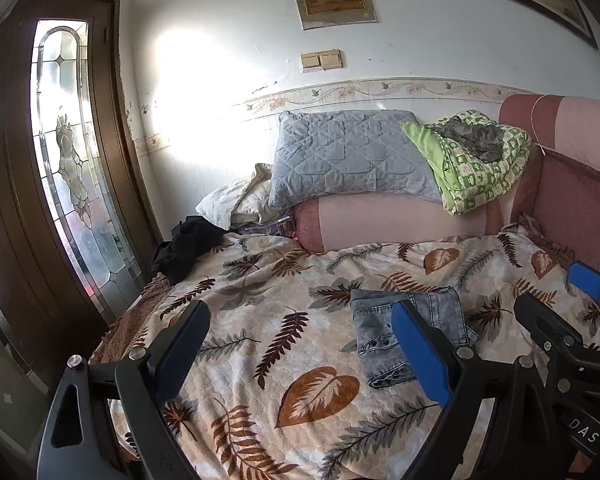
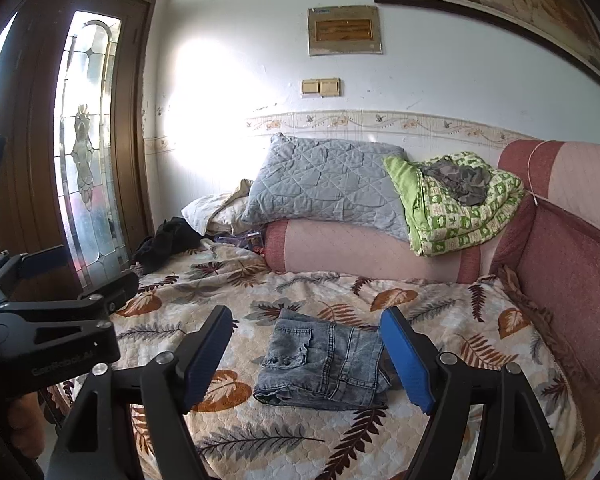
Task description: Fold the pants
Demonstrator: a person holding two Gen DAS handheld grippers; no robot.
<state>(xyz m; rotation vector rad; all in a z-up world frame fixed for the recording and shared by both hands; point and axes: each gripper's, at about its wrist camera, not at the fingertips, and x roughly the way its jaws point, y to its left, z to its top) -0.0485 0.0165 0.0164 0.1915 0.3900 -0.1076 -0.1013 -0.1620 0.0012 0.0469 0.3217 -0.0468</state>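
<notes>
Evidently the folding was finished or close to it, for neither tool had hold of anything. Furthest left stood a wooden door (image 2: pixel 40 152) with a leaded glass panel, and below it a dark crumpled garment (image 2: pixel 164 244) lay at the far left edge of the bed, well apart from the work. The left gripper (image 1: pixel 300 354) hung over the leaf-print bedspread (image 1: pixel 260 312) with its jaws spread wide and nothing between them, only bare cover showing in the gap. It sat to the left of the bundle, probably drawn aside so as not to disturb it.

Next came the pants (image 2: pixel 324 364), grey-blue washed denim, lying on the bedspread near the front middle of the bed. They were folded down to a compact, roughly square packet of several layers, a back pocket facing up and the thick folded edge turned toward the cameras. The layers looked stiff enough to stay put, though the right edge sat a little uneven.

The right gripper (image 2: pixel 308 360) was released too, its jaws framing the packet in its own view without appearing to press it. Behind, a grey quilted pillow (image 2: pixel 324 184) and a green patterned blanket (image 2: pixel 460 208) rested on a pink bolster (image 2: pixel 360 256) against the wall.
</notes>
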